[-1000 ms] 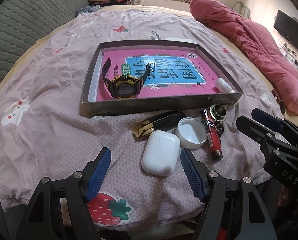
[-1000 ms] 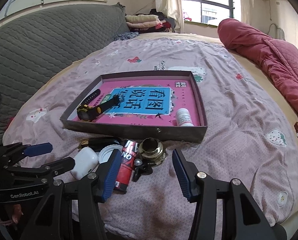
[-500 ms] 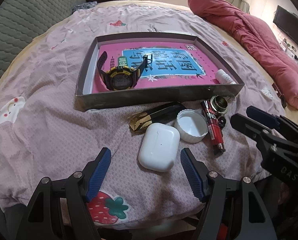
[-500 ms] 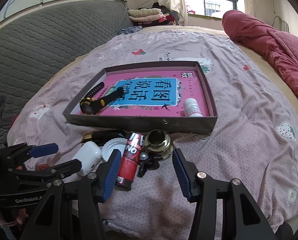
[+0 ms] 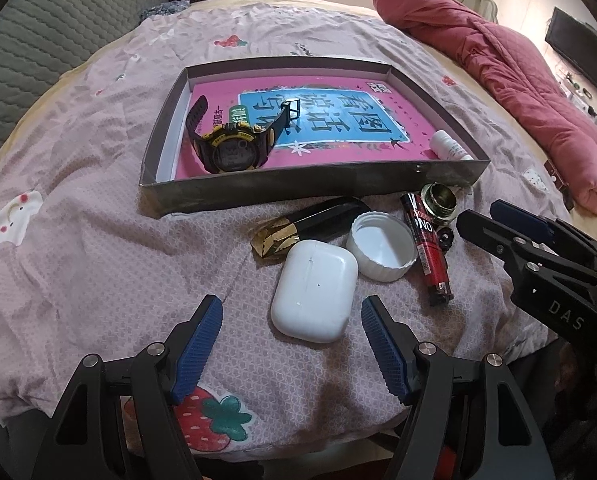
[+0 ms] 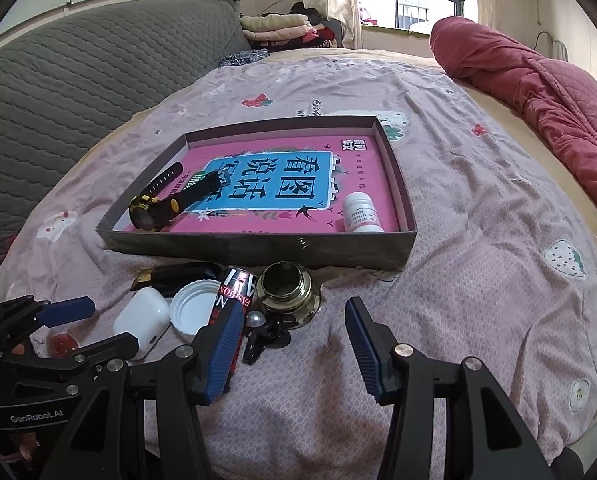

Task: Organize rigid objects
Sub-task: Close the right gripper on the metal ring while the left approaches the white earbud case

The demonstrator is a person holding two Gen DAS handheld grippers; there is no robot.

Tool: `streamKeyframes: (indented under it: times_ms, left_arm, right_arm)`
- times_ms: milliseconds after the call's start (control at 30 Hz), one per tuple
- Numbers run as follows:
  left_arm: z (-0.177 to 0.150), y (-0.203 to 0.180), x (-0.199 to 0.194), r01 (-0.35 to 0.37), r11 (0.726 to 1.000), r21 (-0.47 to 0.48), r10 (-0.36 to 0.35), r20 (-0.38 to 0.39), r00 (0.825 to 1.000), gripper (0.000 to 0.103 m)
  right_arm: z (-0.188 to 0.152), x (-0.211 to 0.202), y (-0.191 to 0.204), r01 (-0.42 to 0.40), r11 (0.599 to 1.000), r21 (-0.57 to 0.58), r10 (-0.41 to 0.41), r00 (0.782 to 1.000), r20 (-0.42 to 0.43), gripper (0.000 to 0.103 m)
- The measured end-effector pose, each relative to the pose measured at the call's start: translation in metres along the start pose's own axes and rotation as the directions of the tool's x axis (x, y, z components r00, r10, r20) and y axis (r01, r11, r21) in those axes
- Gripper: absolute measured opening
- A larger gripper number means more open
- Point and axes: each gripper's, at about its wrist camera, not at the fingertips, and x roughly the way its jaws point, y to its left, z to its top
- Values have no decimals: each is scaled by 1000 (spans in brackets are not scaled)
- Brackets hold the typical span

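Note:
A shallow grey box with a pink book as its floor holds a black-and-yellow watch and a small white bottle. In front of it lie a black-and-gold tube, a white earbud case, a white lid, a red-and-black lighter, a small glass jar and a black pearl clip. My left gripper is open just short of the case. My right gripper is open near the jar and clip.
Everything rests on a pink patterned bedspread. A red quilt lies at the right, a grey padded headboard at the left, folded clothes at the far end. The bed's near edge runs just below both grippers.
Both cameras have edged slightly closer to the objects and the box; nothing on the bed has moved, and both grippers stay open.

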Motion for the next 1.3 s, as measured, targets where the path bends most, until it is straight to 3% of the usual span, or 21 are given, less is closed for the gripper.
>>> streamKeyframes:
  times_ms: [1300]
  left_arm:
    - [0, -1, 20, 0, 1000, 5, 0, -29, 1000, 73]
  right_arm:
    - [8, 45, 3, 7, 999, -35, -9, 999, -49, 53]
